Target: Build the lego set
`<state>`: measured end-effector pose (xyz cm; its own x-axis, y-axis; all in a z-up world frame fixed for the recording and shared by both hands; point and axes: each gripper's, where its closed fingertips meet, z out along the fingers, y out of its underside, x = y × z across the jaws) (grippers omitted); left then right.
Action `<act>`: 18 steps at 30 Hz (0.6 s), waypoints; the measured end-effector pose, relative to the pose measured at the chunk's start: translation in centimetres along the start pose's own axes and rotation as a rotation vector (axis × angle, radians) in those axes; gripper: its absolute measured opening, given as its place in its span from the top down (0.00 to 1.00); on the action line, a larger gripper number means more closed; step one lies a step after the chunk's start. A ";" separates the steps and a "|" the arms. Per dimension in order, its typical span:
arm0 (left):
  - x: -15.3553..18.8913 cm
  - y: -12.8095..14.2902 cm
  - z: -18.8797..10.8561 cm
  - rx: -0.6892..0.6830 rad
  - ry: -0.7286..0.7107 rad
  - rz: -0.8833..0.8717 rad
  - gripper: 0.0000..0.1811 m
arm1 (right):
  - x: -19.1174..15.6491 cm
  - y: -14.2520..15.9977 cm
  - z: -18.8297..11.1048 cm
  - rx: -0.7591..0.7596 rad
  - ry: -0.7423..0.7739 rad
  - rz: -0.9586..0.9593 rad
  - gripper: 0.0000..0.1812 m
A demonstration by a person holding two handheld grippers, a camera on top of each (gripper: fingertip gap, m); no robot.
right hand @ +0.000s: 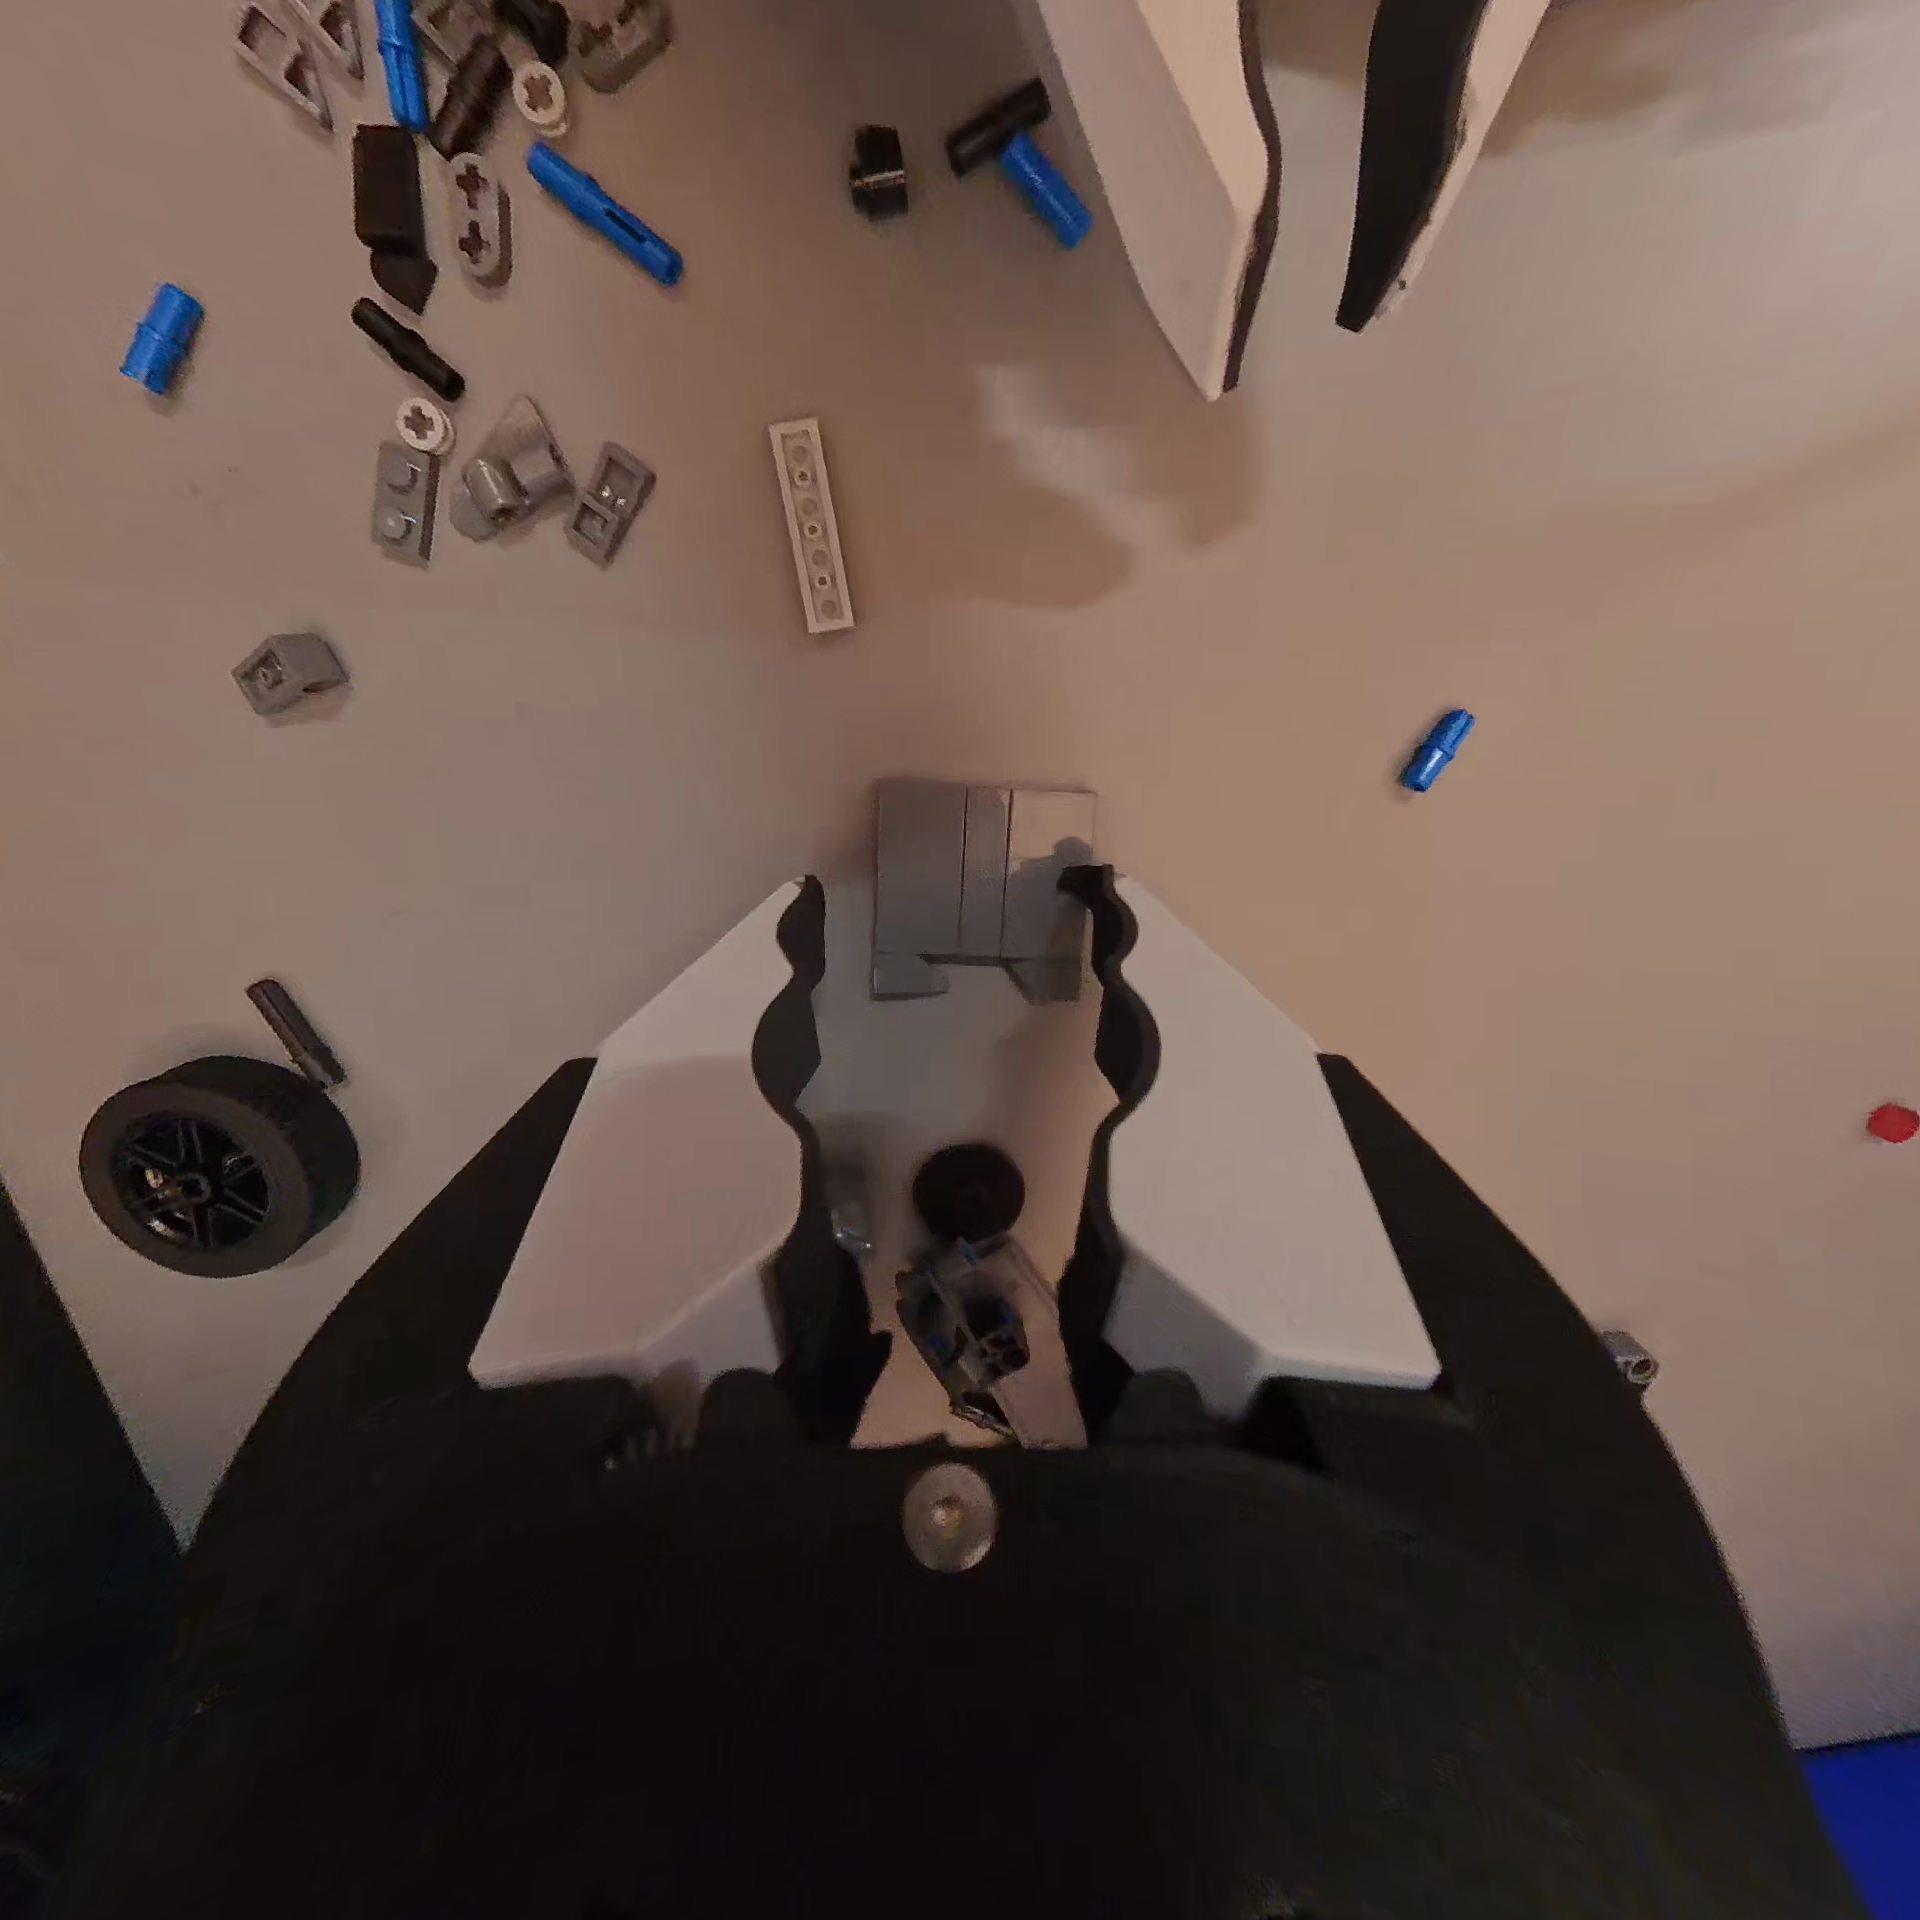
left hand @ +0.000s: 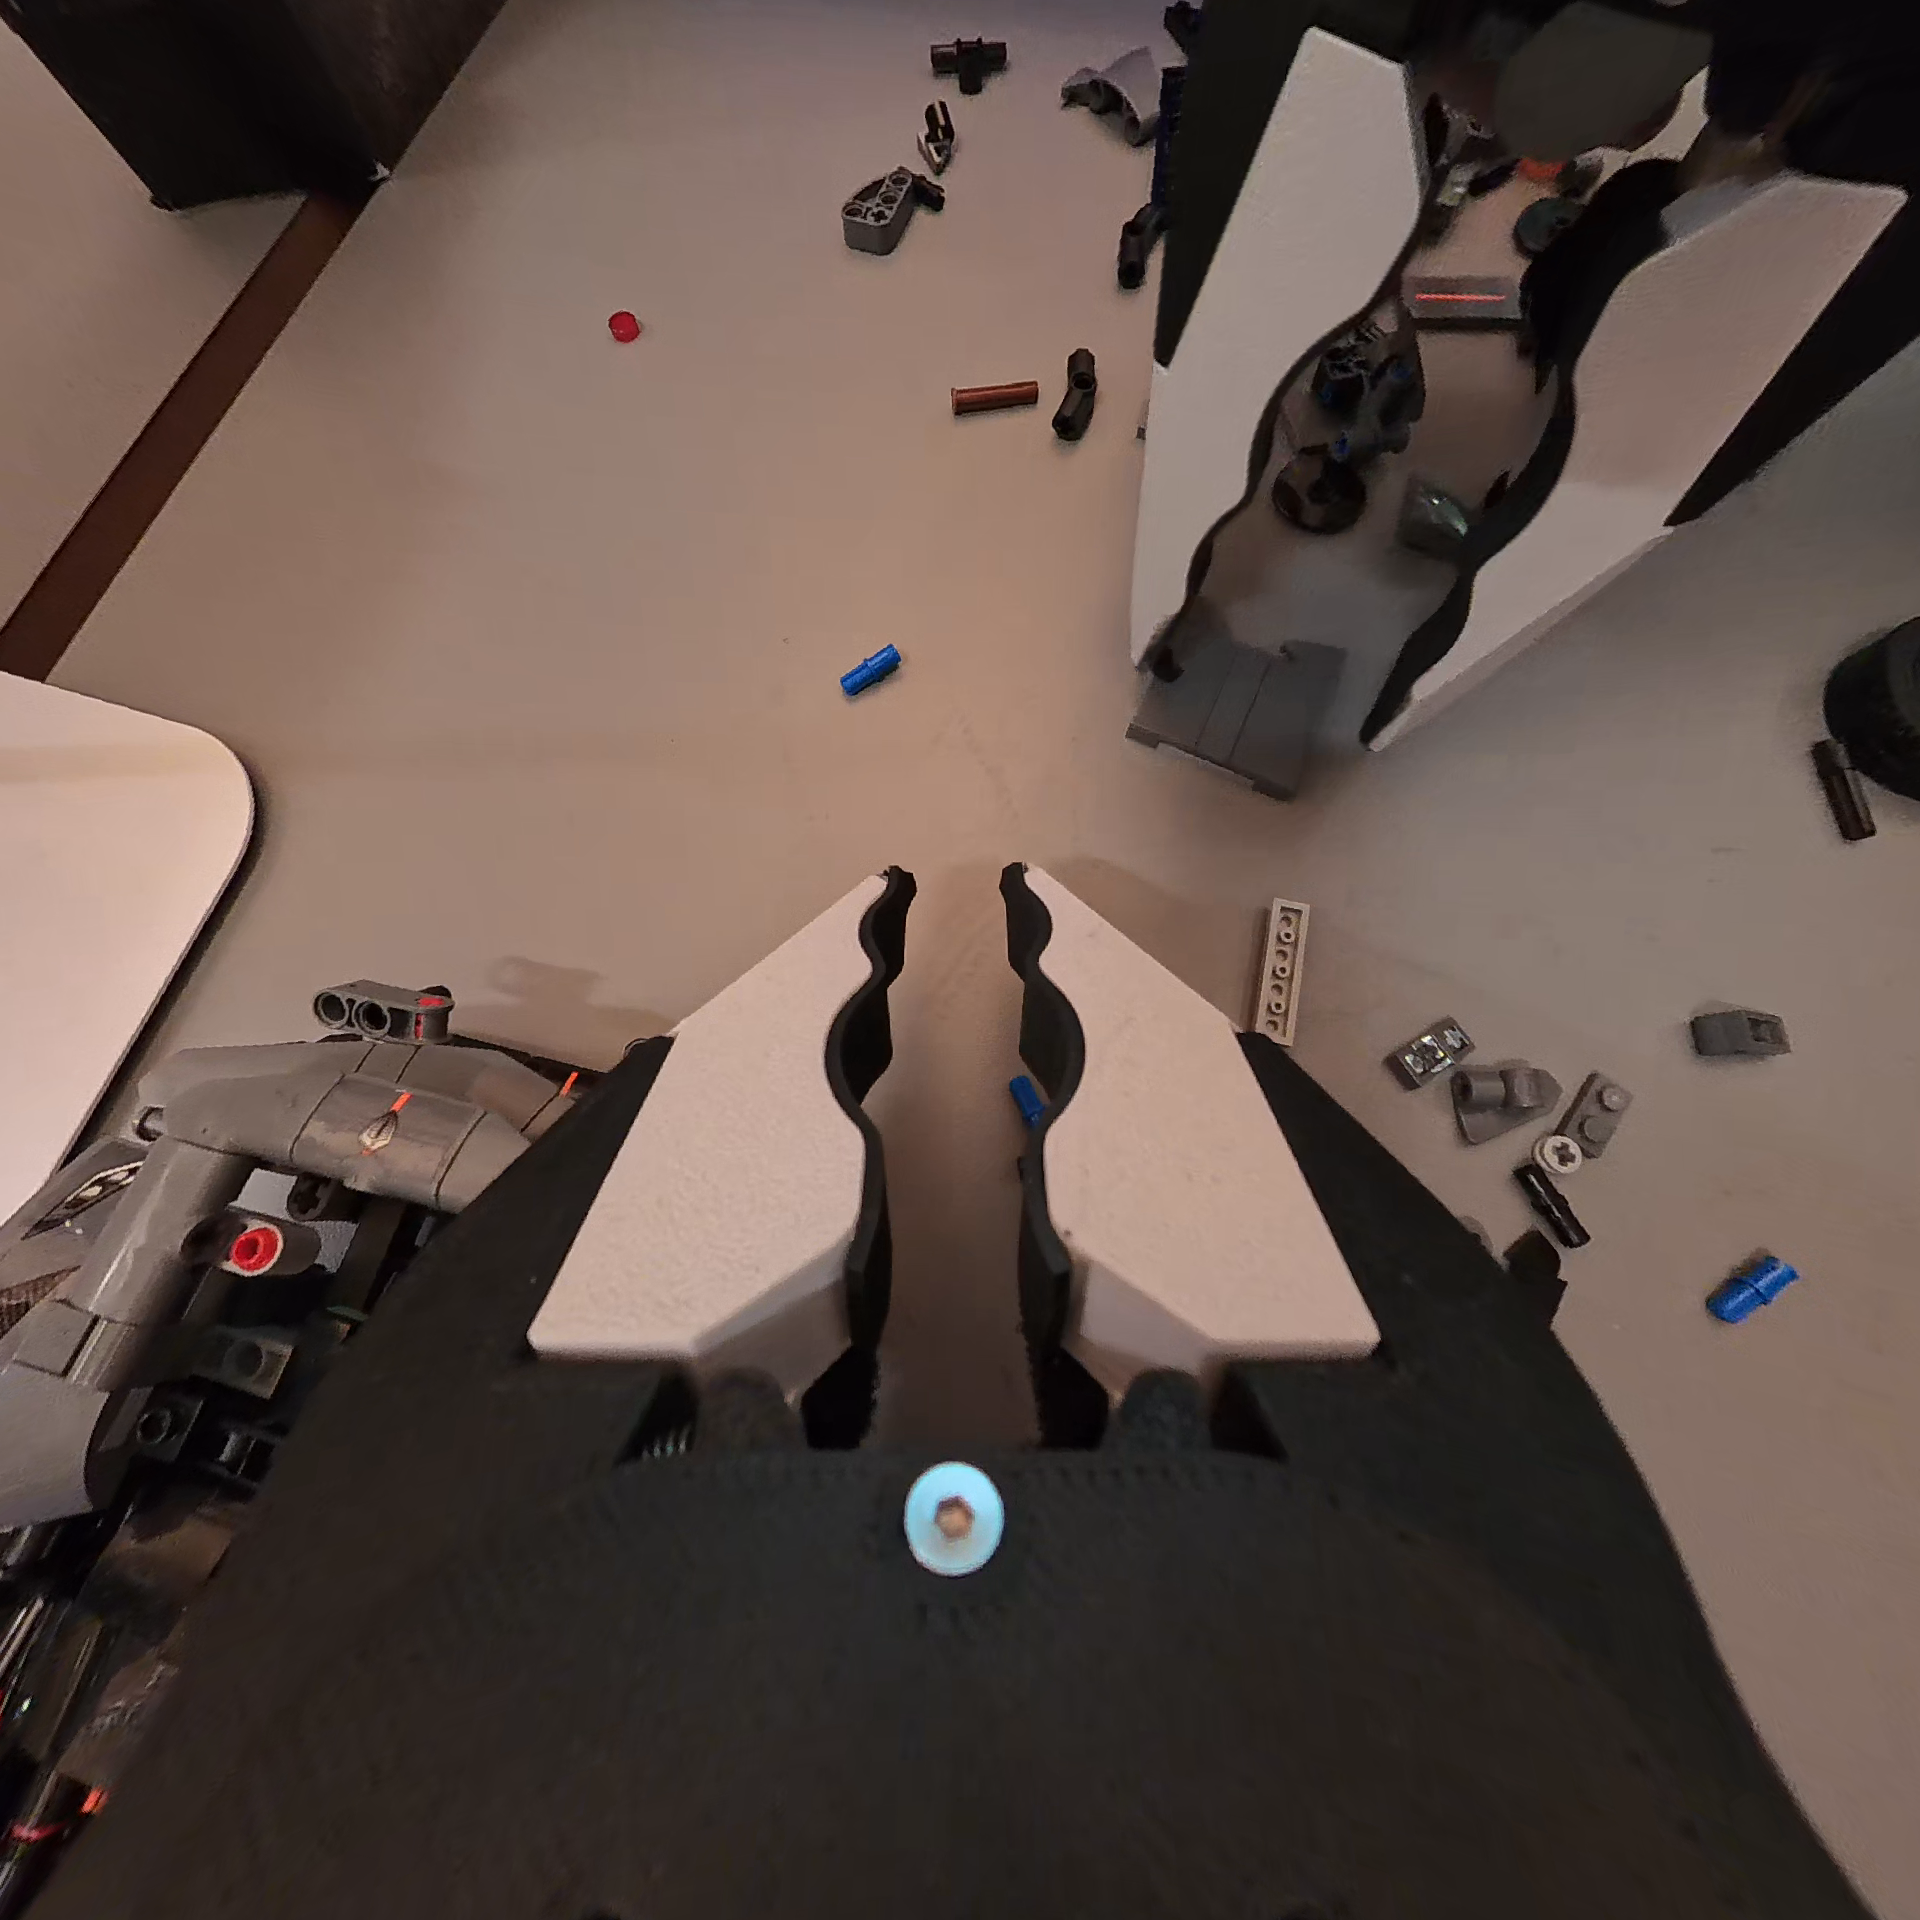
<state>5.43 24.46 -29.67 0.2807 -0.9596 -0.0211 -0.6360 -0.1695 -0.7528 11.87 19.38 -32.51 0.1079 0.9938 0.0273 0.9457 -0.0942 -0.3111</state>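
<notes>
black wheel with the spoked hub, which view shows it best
The right wrist view: the black wheel lies whole on the table, tyre and spoked hub both plain. The left wrist view catches only a dark sliver of it at the right edge.

Both grippers have black textured bodies, white wedge fingers (left hand: 727, 1122) with wavy black pads, and a central screw (left hand: 953, 1519).
</notes>
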 end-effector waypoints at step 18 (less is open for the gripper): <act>0.1 -0.2 0.0 0.010 -0.001 0.010 0.91 | 9.9 4.6 -11.0 0.261 0.367 0.485 0.87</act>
<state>5.57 24.40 -29.49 0.2753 -0.9609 -0.0295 -0.6319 -0.1577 -0.7588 20.68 28.15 -23.21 0.6437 0.7535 0.1337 0.6634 -0.4623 -0.5884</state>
